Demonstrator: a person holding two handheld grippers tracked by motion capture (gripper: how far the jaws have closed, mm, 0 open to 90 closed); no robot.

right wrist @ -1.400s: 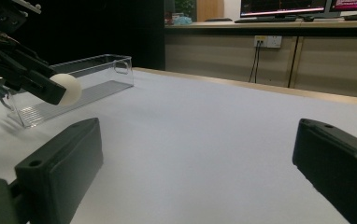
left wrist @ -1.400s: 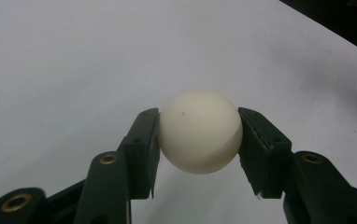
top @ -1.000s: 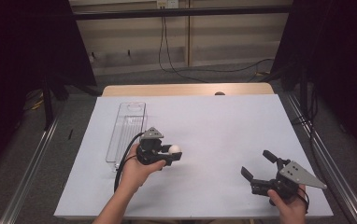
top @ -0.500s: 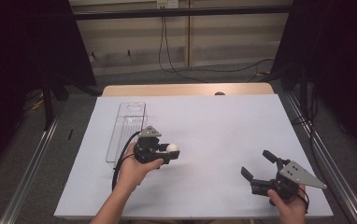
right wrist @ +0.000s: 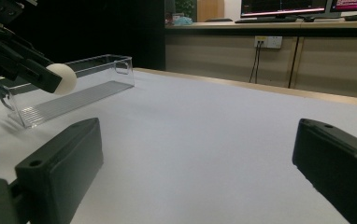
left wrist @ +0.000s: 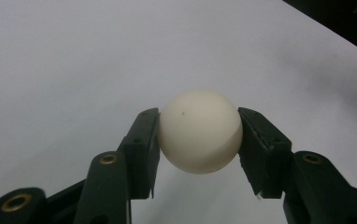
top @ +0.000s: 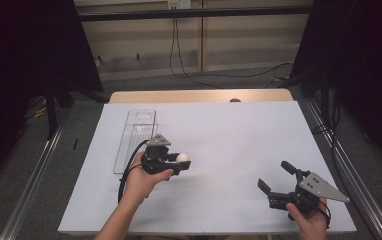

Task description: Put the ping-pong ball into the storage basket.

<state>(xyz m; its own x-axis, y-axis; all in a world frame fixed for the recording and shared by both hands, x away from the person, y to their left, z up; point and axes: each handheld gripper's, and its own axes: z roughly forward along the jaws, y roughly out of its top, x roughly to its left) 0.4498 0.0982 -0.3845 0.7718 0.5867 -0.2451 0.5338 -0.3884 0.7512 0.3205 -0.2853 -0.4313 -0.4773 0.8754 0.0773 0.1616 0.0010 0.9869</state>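
A white ball (left wrist: 200,131) sits between the two black pads of my left gripper (left wrist: 199,135), which is shut on it just above the white table sheet. From the high view the left gripper (top: 178,162) holds the ball (top: 182,158) right of a clear plastic tray (top: 135,137). My right gripper (top: 275,177) rests low near the front right of the sheet, jaws wide apart with nothing between them. In the right gripper view the ball (right wrist: 62,78) and left gripper (right wrist: 55,81) hang in front of the clear tray (right wrist: 78,79).
The white sheet (top: 239,135) covers a wooden table whose far edge (top: 199,96) shows beyond it. Metal rails run along both sides on the floor. Cables hang on the back wall. Dark curtains stand left and right.
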